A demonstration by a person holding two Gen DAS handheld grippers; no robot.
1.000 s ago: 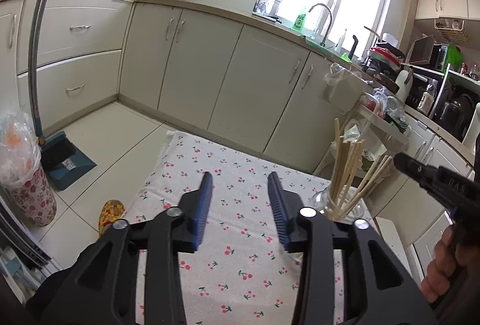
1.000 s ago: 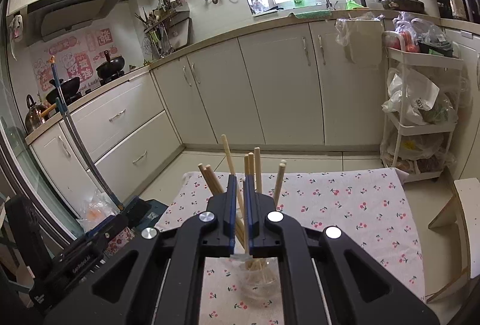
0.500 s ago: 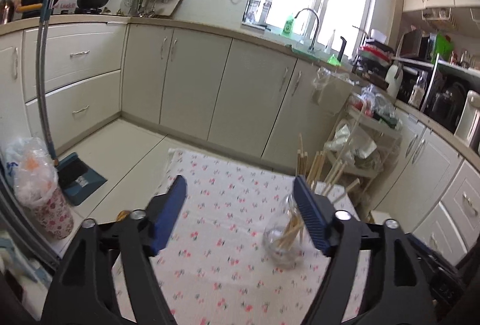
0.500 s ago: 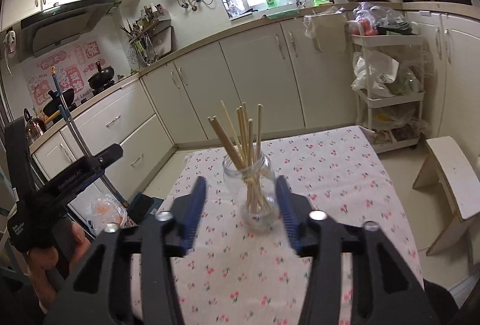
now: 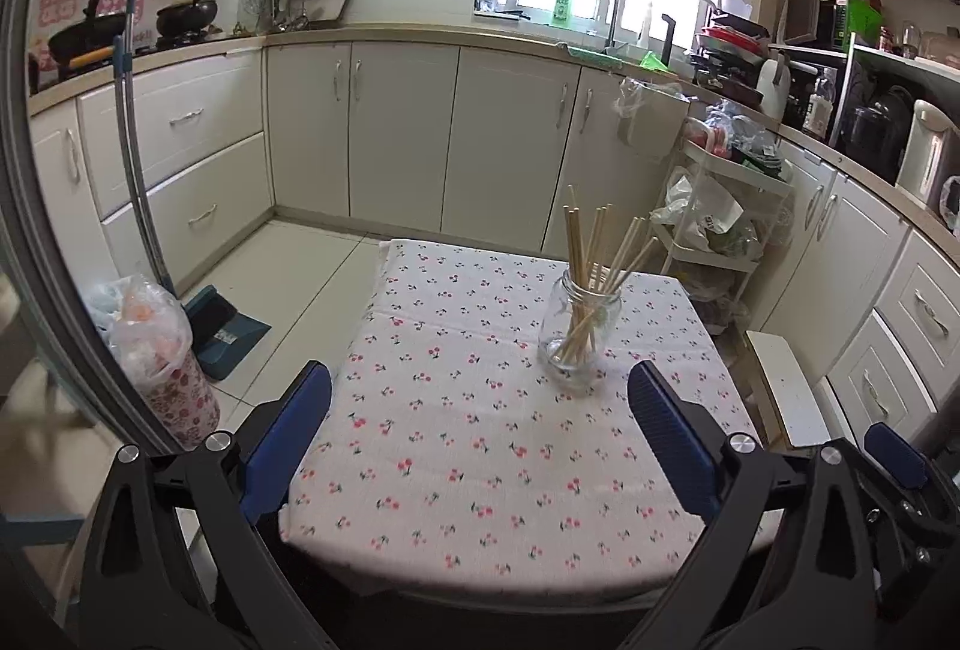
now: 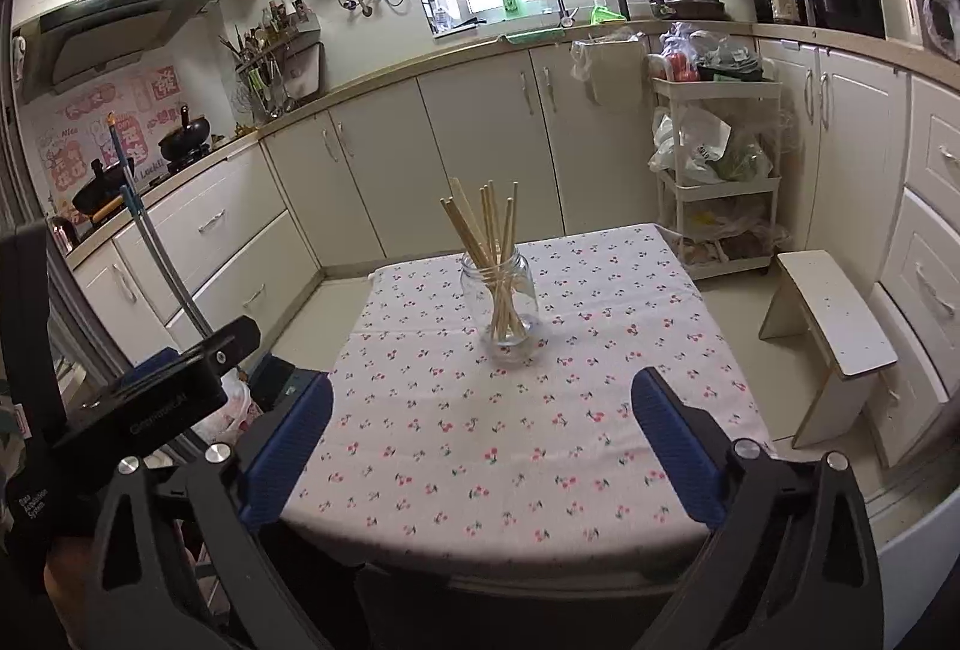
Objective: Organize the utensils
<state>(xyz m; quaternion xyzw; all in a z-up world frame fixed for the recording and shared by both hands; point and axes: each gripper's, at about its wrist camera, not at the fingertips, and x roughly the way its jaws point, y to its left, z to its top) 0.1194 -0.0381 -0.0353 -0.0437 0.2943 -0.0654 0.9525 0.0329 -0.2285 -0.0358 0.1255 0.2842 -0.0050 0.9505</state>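
I note the left gripper (image 5: 480,446) and right gripper (image 6: 480,446) with jaws that have just been opening, now spread wide with nothing between them, at the near edge of the bench (image 6: 510,470). Farther off, the glass jar (image 6: 499,303) stands upright on the cherry-print cloth (image 5: 480,440), holding the wooden chopsticks (image 6: 487,236).

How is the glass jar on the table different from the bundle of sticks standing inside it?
The glass jar is clear, so you see through it; the chopsticks are pale and wooden-looking.
The jar is short and wide and stands upright on the cherry-print tablecloth; the chopsticks are long and thin and lean at different angles, fanning out above its mouth.
The jar is one piece; the chopsticks are many.
Neither is touched by a gripper.
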